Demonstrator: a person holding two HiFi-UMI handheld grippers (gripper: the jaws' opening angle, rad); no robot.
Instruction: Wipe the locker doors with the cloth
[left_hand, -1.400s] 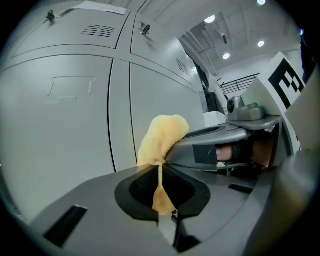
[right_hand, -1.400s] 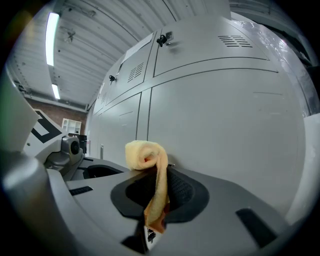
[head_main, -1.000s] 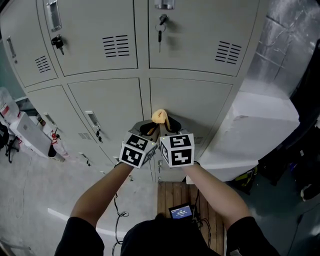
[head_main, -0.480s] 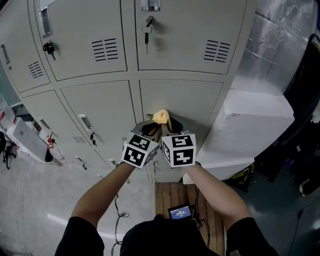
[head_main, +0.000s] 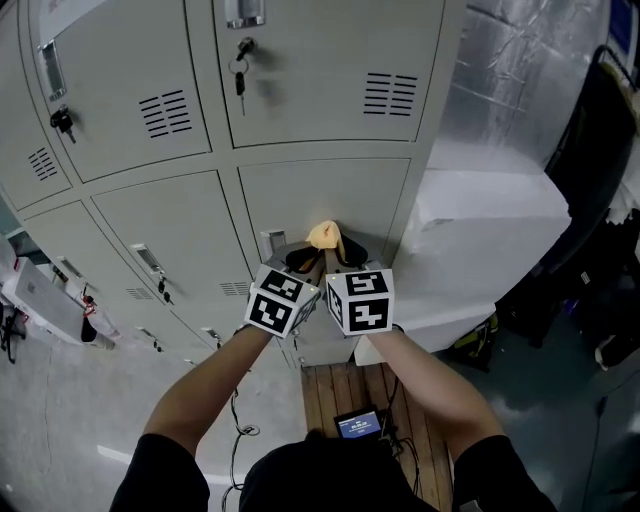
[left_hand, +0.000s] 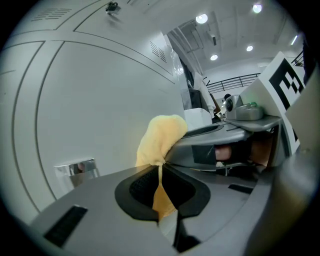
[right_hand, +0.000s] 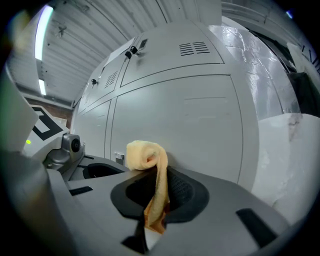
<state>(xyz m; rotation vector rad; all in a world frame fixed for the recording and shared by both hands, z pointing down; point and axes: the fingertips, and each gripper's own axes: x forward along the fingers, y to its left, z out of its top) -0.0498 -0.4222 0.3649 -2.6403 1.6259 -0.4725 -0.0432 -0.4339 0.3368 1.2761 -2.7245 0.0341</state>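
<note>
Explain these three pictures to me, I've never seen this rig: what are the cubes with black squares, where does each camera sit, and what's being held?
There is no robot here. A person holds a two-jaw hand tool in each hand, and the marker cubes are part of those tools. The head view comes from a camera on the person's head, looking steeply down. The other two views come from a camera riding on each tool, looking along its jaws. The left gripper and the right gripper sit side by side, both shut on the same yellow cloth, which bunches up beyond their tips. The cloth is right in front of a lower locker door; I can't tell whether it touches. A key hangs in the door above.
</note>
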